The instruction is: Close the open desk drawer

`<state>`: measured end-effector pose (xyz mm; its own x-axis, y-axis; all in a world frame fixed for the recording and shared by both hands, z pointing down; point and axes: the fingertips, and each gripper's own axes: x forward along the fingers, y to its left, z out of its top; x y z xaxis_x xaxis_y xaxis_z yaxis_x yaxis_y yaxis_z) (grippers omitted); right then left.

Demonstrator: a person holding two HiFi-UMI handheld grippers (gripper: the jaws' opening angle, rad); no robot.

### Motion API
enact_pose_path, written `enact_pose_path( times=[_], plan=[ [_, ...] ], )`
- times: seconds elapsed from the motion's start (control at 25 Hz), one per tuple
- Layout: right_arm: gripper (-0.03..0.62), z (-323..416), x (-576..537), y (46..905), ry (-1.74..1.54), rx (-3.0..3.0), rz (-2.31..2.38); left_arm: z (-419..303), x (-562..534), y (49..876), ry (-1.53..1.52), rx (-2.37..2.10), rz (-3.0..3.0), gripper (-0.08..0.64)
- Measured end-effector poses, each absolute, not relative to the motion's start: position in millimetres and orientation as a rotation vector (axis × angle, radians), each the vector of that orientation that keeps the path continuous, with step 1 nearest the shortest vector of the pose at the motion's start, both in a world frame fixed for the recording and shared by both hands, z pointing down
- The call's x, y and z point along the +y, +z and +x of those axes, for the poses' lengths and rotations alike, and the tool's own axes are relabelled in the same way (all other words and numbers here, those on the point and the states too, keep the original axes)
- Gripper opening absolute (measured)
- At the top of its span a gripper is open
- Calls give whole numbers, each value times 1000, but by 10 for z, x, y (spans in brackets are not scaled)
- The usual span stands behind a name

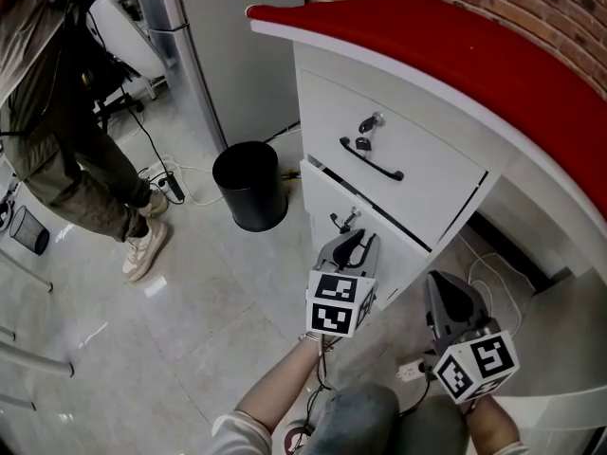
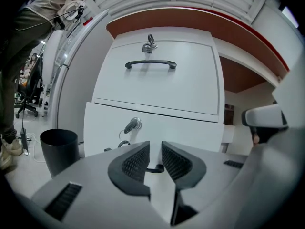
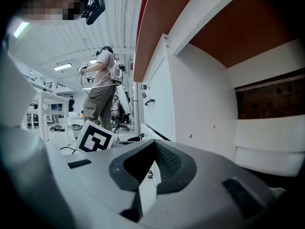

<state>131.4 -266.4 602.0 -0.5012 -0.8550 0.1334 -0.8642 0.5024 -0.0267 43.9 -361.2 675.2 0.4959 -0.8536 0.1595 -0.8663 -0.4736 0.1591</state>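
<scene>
White desk w/ a red top stands against the brick wall, and you're looking down on its two drawers. Upper drawer has a black handle and a key in its lock. Lower drawer sits right under it, and its front stands a bit proud of the upper front, so that's the open one. It has its own key too.

Your left gripper is up at the lower drawer's front, approx. just below that key. In the left gripper view its jaws are only a slit apart, and the drawer's dark handle shows across the gap. Can't tell if the pads touch it.

Your right gripper hangs lower down, beside the desk's side, apart from both drawers. Its jaws meet at the tips w/ nothing between them.

Black bin stands on the tiled floor left of the desk, near the lower drawer's corner. Another person stands farther left, well apart from the desk
</scene>
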Motion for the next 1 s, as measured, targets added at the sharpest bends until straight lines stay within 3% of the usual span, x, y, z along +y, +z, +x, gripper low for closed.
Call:
enact_pose_path(
  times=[1.0],
  plan=[
    [-2,1354,-2725,6081,167,-2629,1524,540,-3744,6748,122,-1471,2545,86]
  ],
)
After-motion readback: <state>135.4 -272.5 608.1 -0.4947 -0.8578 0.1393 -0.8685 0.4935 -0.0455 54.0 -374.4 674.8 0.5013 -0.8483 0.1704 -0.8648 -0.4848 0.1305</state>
